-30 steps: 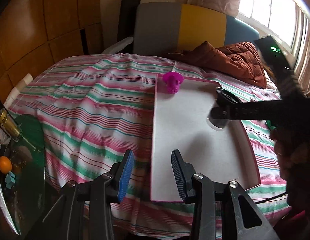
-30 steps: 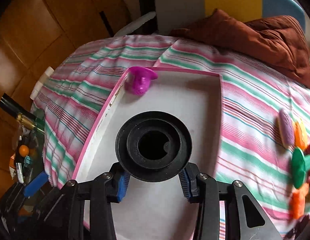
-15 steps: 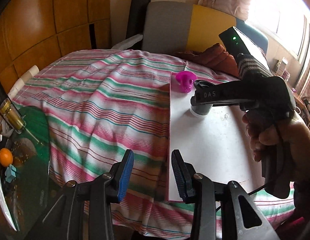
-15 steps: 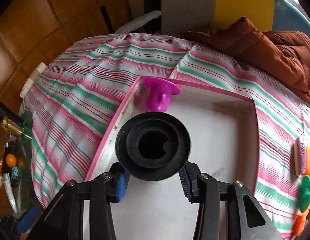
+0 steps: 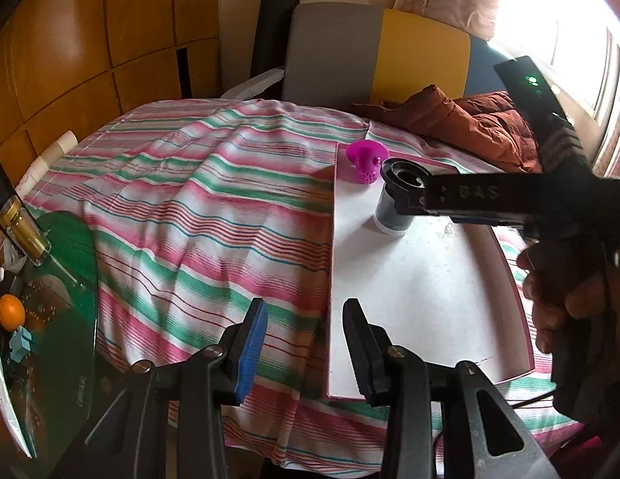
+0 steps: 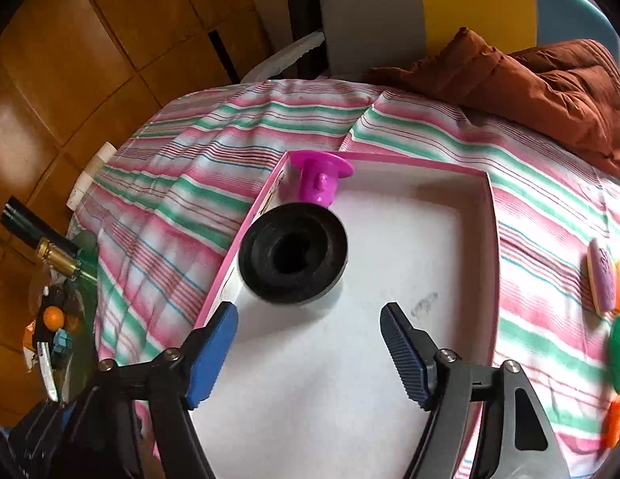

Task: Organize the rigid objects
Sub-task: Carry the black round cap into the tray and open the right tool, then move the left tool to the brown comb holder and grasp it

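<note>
Right gripper (image 6: pixel 310 353): jaws just opened wide, nothing between them.
Black cup (image 6: pixel 293 252): ahead of the jaws, inside the pink tray (image 6: pixel 491 239).
Left gripper (image 5: pixel 304 345): jaws half-open, holding nothing.

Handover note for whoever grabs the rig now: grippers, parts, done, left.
Right gripper: jaws have just been opening, nothing between them, pads clear of the black flanged piece.
Left gripper: open, empty, over the striped cloth by the box's near corner.
Done: black piece stands in the pink-rimmed box, next to the magenta piece in the far corner.
Left: coloured pieces on the cloth to the box's right.
</note>
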The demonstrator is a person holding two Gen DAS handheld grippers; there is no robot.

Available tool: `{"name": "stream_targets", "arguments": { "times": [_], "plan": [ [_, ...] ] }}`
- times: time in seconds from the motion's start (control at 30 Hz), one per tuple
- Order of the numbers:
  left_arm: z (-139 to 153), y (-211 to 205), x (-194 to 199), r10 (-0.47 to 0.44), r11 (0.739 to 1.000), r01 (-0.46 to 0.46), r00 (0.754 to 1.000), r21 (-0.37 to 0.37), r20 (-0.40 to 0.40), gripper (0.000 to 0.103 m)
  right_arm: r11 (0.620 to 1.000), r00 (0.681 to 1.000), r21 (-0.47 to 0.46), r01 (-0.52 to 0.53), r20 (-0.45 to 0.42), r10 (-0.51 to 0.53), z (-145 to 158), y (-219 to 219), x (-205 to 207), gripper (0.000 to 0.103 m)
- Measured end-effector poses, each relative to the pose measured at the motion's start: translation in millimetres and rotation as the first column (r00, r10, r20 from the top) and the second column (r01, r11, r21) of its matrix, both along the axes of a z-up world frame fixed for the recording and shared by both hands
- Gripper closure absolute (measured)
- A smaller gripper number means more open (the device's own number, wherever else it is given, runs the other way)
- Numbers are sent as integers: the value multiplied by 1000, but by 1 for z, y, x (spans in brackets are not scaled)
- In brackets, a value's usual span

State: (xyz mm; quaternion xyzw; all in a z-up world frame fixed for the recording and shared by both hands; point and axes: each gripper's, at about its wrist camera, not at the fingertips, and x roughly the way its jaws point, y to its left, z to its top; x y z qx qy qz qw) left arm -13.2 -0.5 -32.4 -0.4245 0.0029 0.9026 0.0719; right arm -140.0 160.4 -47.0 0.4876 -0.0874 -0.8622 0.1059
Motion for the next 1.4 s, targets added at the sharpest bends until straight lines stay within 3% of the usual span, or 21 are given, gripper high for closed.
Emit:
{"name": "stream_targets", "arguments": {
  "times": [0.43, 0.83, 1.1, 1.4],
  "plan": [
    [15, 18, 7, -54, 999, 53, 998, -12, -38, 64, 995, 987, 56, 80, -141, -72, 35, 47, 71, 15],
    [23, 53, 13, -147, 989, 145, 987, -34, -57, 63, 958, 954, 76, 275, -149, -262, 39, 138, 118, 13],
    [23, 78, 17, -219, 975, 218, 975, -31, -45, 61, 905, 903, 86, 416, -160, -400, 45, 200, 147, 10],
    [23, 103, 20, -292, 956, 291, 956, -25, -32, 59, 815, 811, 68, 575, -179, -557, 52, 268, 185, 6]
  ]
}}
